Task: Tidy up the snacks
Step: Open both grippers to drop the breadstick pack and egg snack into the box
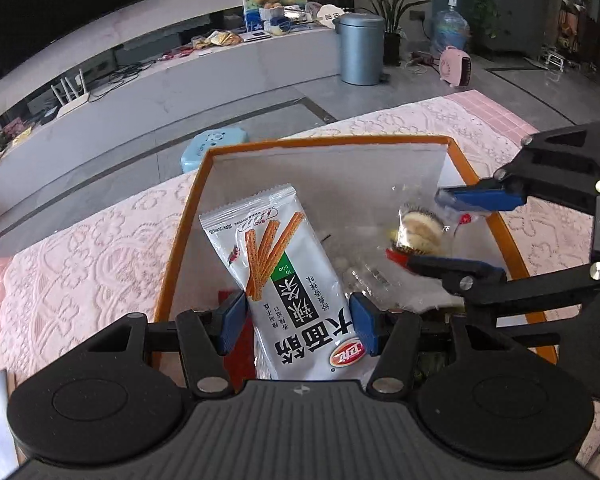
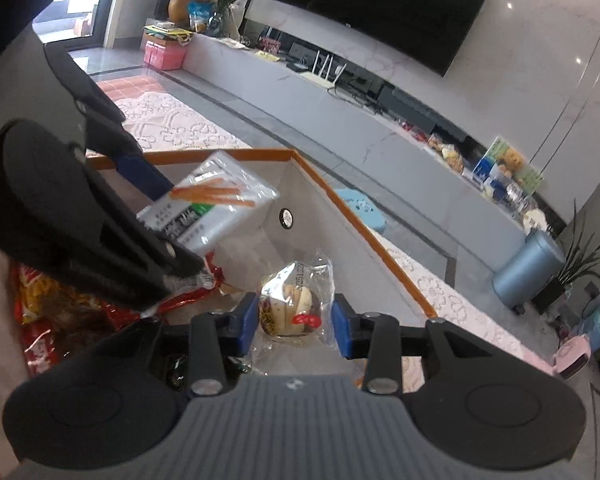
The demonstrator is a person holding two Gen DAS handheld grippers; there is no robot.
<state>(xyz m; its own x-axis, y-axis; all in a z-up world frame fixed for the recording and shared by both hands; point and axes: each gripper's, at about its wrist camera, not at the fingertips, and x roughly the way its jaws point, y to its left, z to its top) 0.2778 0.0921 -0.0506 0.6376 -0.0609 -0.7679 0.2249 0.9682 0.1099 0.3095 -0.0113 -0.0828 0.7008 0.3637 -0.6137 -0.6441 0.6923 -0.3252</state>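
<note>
A white snack packet [image 1: 288,276] printed with orange sticks hangs over the open orange-rimmed box [image 1: 380,141], and my left gripper [image 1: 300,322] is shut on its sides. My right gripper [image 1: 428,230] comes in from the right, over the box's right part. It is shut on a small clear-wrapped pastry [image 1: 420,234]. In the right wrist view, the pastry [image 2: 296,304] sits between the blue pads [image 2: 249,320] of my right gripper [image 2: 296,324], above the box's white floor. The left gripper [image 2: 168,220] holds the white packet [image 2: 216,204] at the left. Red snack bags [image 2: 40,320] lie in the box [image 2: 240,154].
The box stands on a table covered by a pink lace cloth [image 1: 80,260]. Beyond the table are a light blue stool [image 1: 210,148], a grey-blue bin [image 1: 360,48] and a long TV bench [image 1: 220,68] with clutter. A round button [image 2: 286,218] sits on the box's inner wall.
</note>
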